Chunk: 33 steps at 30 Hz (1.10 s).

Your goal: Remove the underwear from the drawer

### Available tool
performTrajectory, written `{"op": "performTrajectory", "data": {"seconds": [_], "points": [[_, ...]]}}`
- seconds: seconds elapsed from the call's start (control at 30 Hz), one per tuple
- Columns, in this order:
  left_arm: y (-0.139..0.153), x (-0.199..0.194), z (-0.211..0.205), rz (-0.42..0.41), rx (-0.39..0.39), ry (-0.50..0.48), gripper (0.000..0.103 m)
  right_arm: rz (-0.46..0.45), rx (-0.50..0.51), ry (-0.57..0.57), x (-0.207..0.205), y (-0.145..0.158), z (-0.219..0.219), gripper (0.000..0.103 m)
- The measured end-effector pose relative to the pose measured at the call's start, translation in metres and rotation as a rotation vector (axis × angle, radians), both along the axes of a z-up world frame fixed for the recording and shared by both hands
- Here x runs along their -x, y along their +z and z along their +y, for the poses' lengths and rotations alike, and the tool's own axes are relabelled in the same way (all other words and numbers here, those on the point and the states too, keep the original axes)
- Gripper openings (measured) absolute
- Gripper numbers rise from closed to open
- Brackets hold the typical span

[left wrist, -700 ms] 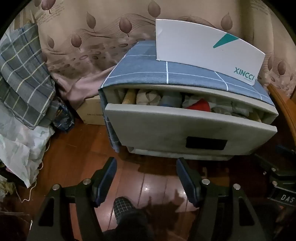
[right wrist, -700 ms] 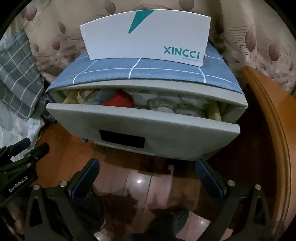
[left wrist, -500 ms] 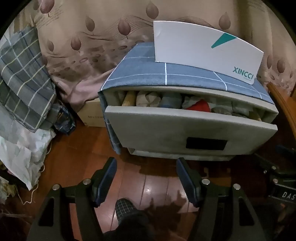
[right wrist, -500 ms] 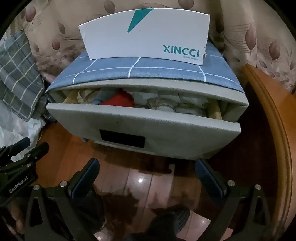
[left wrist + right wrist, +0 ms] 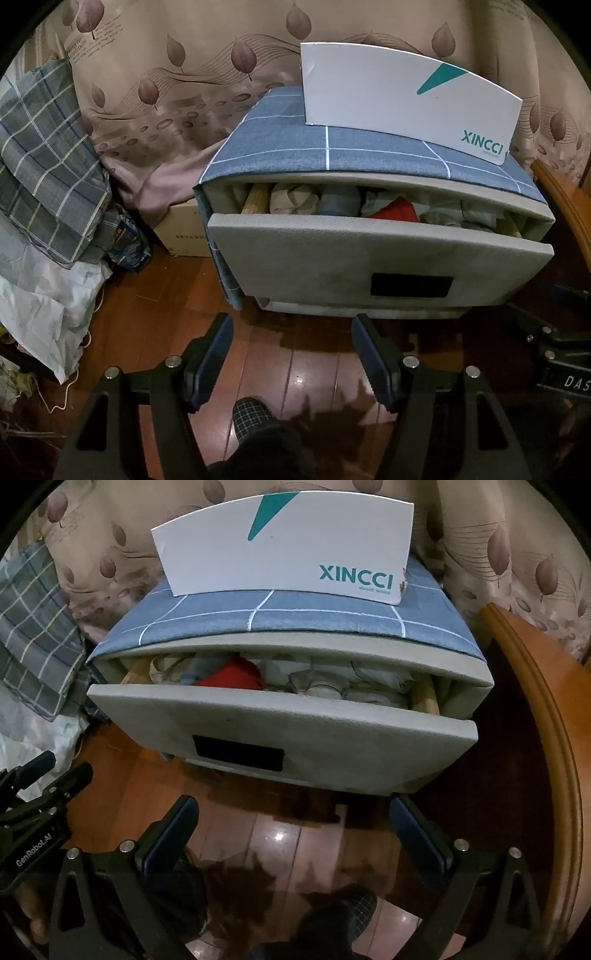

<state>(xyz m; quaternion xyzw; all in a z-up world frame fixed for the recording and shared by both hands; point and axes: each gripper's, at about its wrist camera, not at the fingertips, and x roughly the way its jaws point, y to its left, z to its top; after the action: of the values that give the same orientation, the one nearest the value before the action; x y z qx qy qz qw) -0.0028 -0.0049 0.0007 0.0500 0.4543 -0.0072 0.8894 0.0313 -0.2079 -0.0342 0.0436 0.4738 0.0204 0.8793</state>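
A: What's changed in the last moment?

B: Very little. Both views have drifted a touch nearer the drawer (image 5: 376, 258); the box (image 5: 402, 110) on top sits a shade higher in frame than it did. The drawer was already pulled partway out and remains so. I'd judge the opening step is done and the reach into it hasn't started.

A: The grippers?

B: The left gripper (image 5: 291, 360) is spread wide with nothing between its fingers, only floor (image 5: 314, 354) beneath. The right gripper (image 5: 291, 832) is wider still, also empty. Both hang in front of the drawer, short of it.

A: Where's the underwear?

B: Packed in the drawer, folded in a row behind the front panel. The red piece (image 5: 395, 212) stands out near the middle; pale and bluish ones (image 5: 354, 690) lie either side.

A: Counts?

B: Two grippers, one drawer open, one box, one red piece. The pale folded ones I can't count; they overlap and the cabinet top hides the back.
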Motion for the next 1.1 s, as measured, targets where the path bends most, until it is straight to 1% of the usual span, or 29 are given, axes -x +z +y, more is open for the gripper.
{"op": "performTrajectory", "data": {"seconds": [0.83, 1.1], "points": [[0.0001, -0.0006, -0.0019, -0.001, -0.005, -0.018, 0.068, 0.000, 0.005, -0.002, -0.0002, -0.0010, -0.0012, 0.102], [-0.0004, -0.0015, -0.0021, 0.004, -0.013, -0.033, 0.068, 0.007, -0.015, -0.011, 0.0023, -0.0049, -0.0053, 0.102]]}}
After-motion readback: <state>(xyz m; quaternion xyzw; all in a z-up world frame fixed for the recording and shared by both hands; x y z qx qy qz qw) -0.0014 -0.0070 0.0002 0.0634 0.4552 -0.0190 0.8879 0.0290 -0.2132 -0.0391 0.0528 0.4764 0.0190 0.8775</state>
